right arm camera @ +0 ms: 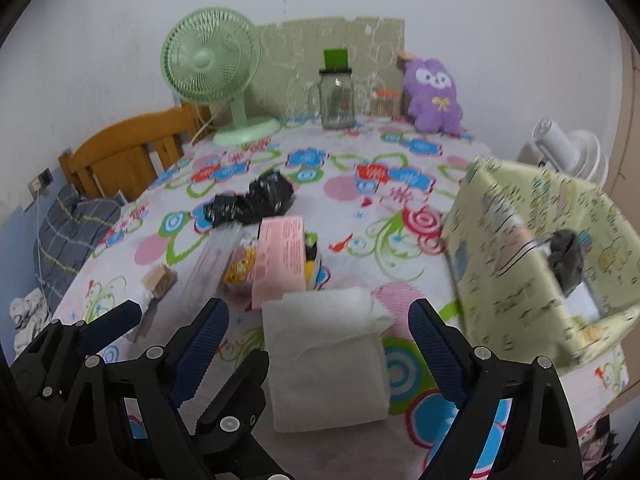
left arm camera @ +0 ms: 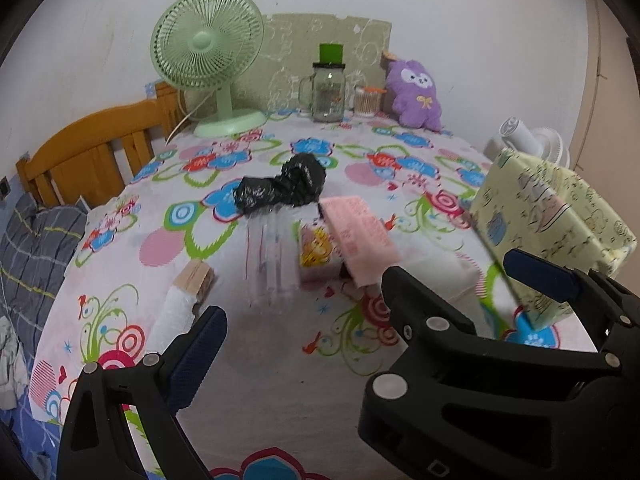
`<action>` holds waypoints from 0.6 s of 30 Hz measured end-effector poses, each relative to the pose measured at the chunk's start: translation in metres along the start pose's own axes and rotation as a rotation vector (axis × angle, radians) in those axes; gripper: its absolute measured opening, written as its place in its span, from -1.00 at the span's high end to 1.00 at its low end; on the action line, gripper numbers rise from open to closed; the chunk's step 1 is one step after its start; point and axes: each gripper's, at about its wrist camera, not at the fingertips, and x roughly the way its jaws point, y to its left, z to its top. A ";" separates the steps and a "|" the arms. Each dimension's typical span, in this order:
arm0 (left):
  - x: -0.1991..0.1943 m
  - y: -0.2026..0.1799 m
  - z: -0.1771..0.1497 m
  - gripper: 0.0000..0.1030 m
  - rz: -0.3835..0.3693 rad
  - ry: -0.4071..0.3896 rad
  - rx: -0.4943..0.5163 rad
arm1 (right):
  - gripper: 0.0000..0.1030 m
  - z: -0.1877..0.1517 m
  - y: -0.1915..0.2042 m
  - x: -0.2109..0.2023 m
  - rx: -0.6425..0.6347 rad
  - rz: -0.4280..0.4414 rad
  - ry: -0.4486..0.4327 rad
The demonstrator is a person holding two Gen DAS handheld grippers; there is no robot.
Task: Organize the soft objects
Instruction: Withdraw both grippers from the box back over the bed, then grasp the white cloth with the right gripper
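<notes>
A table with a floral cloth (left arm camera: pixel 260 360) holds soft things. A black crumpled plastic bag (left arm camera: pixel 284 188) lies mid-table, also in the right wrist view (right arm camera: pixel 256 200). A pink pack (left arm camera: pixel 360 236) leans on a small yellow-printed packet (left arm camera: pixel 316 256); both show in the right wrist view, the pack (right arm camera: pixel 280 260) and the packet (right arm camera: pixel 240 268). A folded white cloth (right arm camera: pixel 324 360) lies between my right gripper's open fingers (right arm camera: pixel 320 356). My left gripper (left arm camera: pixel 360 304) is open and empty. A yellow-green patterned box (right arm camera: pixel 540 256) stands at the right, with something dark inside.
A green desk fan (left arm camera: pixel 208 60), a glass jar with a green lid (left arm camera: pixel 328 92), a small jar (left arm camera: pixel 366 100) and a purple plush toy (left arm camera: pixel 416 92) stand at the back. A wooden block (left arm camera: pixel 196 276) lies at the left. A wooden headboard (left arm camera: pixel 92 152) is at the left.
</notes>
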 end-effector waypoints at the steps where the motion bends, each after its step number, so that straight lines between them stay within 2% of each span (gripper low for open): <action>1: 0.002 0.001 -0.001 -0.89 0.002 0.006 -0.001 | -0.79 -0.001 0.001 0.004 -0.002 0.000 0.011; 18: 0.033 0.004 -0.009 -0.87 -0.001 0.097 -0.005 | -0.77 -0.010 -0.004 0.048 0.021 -0.020 0.142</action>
